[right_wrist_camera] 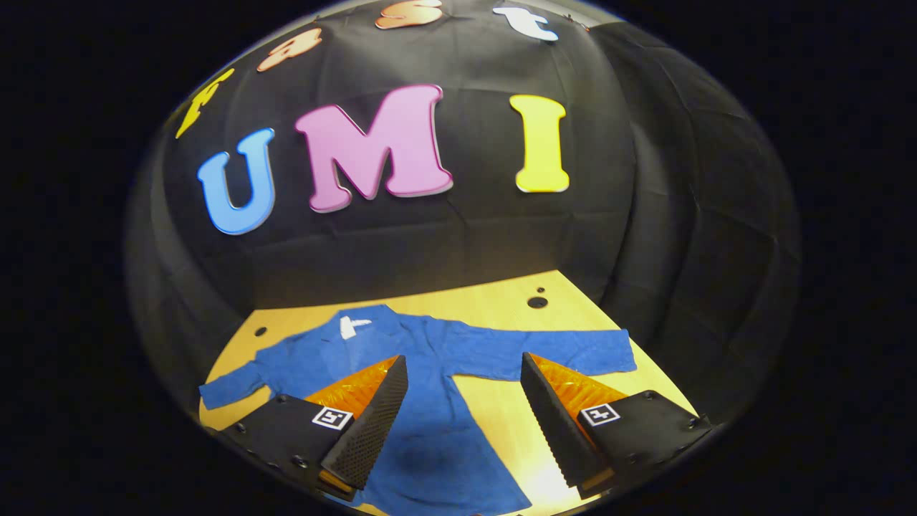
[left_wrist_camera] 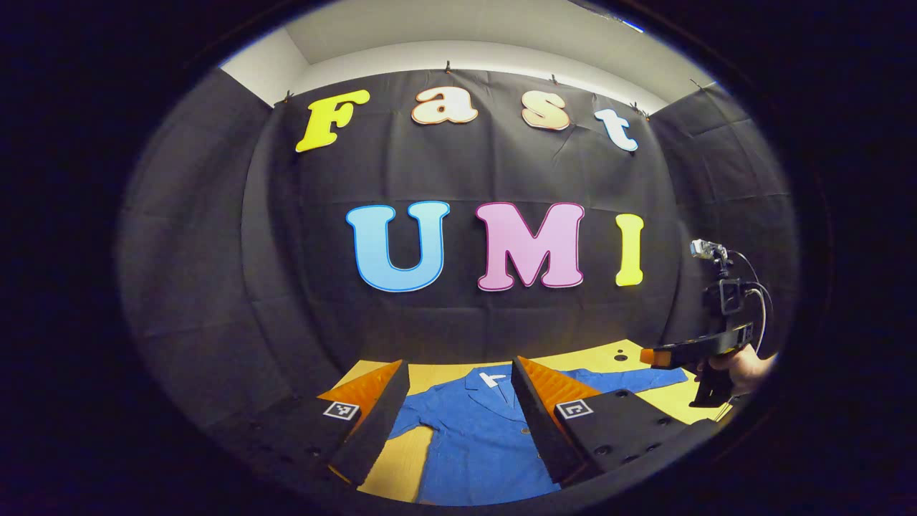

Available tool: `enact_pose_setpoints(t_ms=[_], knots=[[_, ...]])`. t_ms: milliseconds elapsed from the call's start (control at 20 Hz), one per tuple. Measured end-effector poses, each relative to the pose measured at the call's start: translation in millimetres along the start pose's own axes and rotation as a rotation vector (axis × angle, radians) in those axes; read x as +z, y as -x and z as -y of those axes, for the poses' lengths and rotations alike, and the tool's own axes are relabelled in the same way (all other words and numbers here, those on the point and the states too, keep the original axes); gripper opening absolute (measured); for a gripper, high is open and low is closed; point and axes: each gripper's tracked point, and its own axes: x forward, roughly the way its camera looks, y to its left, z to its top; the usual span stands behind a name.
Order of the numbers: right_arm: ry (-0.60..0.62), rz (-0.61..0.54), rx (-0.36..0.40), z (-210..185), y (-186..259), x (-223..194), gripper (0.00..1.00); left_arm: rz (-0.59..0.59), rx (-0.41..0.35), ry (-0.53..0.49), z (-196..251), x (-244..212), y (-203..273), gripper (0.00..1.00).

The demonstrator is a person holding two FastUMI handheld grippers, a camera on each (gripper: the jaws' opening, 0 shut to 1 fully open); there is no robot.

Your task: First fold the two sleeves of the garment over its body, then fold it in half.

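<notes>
Garment (right_wrist_camera: 430, 373) flat, sleeves spread sideways; right sleeve (right_wrist_camera: 566, 355) just ahead of right gripper (right_wrist_camera: 464, 412), jaws wide, empty; left gripper (left_wrist_camera: 460, 408) likewise.

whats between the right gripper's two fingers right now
In the right gripper view, the open right gripper frames bare wooden table and the blue garment body's edge; nothing is gripped.

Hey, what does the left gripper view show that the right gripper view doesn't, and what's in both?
Left gripper view alone: the right tool held in a hand off to the side, above the table's edge. Right gripper view alone: both sleeves spread flat, the left sleeve and the right sleeve, plus two holes in the table. Both share: the blue shirt lying unfolded on the wooden table, with each view's own tool open above it.
</notes>
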Motion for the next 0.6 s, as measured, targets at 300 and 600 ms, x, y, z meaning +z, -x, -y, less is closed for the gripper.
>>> enact_pose_setpoints(t_ms=[300,600], knots=[[-0.026,-0.125,-0.153,90,-72,-39,0.99,-0.057,-0.042,-0.002,28,-16,-16,0.82],[-0.084,-0.248,-0.288,180,-133,-63,0.99,-0.089,-0.048,-0.033,48,-22,-31,0.82]])
